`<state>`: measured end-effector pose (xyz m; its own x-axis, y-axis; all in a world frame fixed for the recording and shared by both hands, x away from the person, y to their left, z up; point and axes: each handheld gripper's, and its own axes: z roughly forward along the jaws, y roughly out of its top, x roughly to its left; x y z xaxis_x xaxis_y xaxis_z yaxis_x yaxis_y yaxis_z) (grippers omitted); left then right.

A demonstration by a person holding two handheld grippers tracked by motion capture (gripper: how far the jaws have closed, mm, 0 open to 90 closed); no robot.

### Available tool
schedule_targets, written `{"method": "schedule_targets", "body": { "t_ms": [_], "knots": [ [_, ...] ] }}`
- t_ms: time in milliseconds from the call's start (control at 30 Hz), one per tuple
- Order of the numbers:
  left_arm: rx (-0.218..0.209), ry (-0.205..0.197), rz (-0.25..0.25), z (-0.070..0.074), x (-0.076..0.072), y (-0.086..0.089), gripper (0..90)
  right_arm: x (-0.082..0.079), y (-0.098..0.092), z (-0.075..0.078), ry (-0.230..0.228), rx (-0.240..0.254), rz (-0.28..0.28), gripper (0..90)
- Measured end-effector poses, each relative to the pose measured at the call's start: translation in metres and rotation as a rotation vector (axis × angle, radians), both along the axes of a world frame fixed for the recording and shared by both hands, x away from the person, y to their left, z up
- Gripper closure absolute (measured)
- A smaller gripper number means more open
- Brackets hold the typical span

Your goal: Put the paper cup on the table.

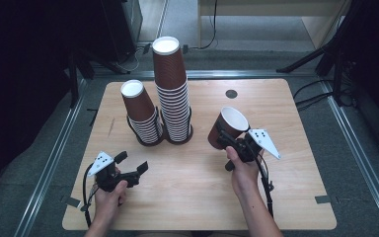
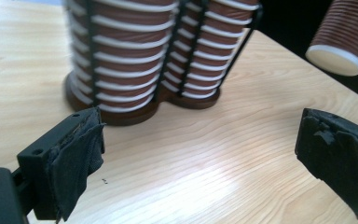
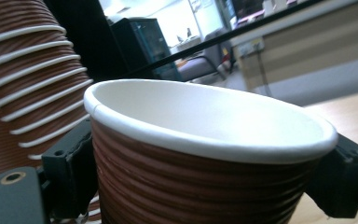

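Two stacks of brown ribbed paper cups stand upside down in a black wire holder [image 1: 150, 141] on the wooden table [image 1: 192, 192]: a tall stack [image 1: 172, 94] and, to its left, a shorter stack [image 1: 140, 112]. My right gripper [image 1: 227, 140] is shut on a single paper cup [image 1: 230, 125], lifted and tilted to the right of the stacks, with its white inside showing. In the right gripper view both jaws press the cup's [image 3: 205, 140] ribbed wall. My left gripper [image 1: 133, 162] hovers open and empty at the front left, and its jaws point at the stacks [image 2: 121, 56].
A small dark round disc [image 1: 231, 94] lies at the table's back right. Metal floor rails, black stand legs and cables surround the table. Bare wood lies between the two hands and in front of the holder.
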<state>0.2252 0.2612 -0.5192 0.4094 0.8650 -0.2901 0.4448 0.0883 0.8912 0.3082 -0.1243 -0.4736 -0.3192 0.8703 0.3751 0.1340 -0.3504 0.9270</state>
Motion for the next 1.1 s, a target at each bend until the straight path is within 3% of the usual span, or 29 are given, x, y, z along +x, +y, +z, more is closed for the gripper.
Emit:
{"method": "schedule_targets", "body": {
  "t_ms": [167, 267, 400, 467, 600, 800, 1000, 1100],
  "knots": [
    [0.019, 0.021, 0.030, -0.006, -0.004, 0.017, 1.3, 0.013, -0.011, 0.000, 0.018, -0.127, -0.065, 11.6],
    [0.030, 0.023, 0.042, -0.009, -0.006, 0.027, 1.3, 0.021, -0.018, -0.004, 0.034, -0.151, -0.086, 11.6],
    [0.034, 0.024, 0.059, -0.011, -0.006, 0.039, 1.3, 0.032, -0.024, -0.012, -0.005, -0.209, -0.134, 11.6],
    [0.048, 0.030, 0.056, -0.014, -0.006, 0.042, 1.3, 0.038, -0.027, -0.017, -0.029, -0.226, -0.153, 11.4],
    [0.074, 0.032, 0.054, -0.016, -0.006, 0.045, 1.3, 0.047, -0.032, -0.021, -0.035, -0.239, -0.165, 10.9],
    [0.090, 0.019, 0.105, -0.016, -0.007, 0.053, 1.4, 0.065, -0.035, -0.029, -0.066, -0.326, -0.157, 10.6],
    [0.086, 0.031, 0.119, -0.019, -0.006, 0.059, 1.4, 0.078, -0.033, -0.039, -0.051, -0.338, -0.185, 10.5],
    [0.088, 0.043, 0.117, -0.023, -0.004, 0.059, 1.4, 0.088, -0.031, -0.046, -0.012, -0.376, -0.213, 10.5]
  ]
}}
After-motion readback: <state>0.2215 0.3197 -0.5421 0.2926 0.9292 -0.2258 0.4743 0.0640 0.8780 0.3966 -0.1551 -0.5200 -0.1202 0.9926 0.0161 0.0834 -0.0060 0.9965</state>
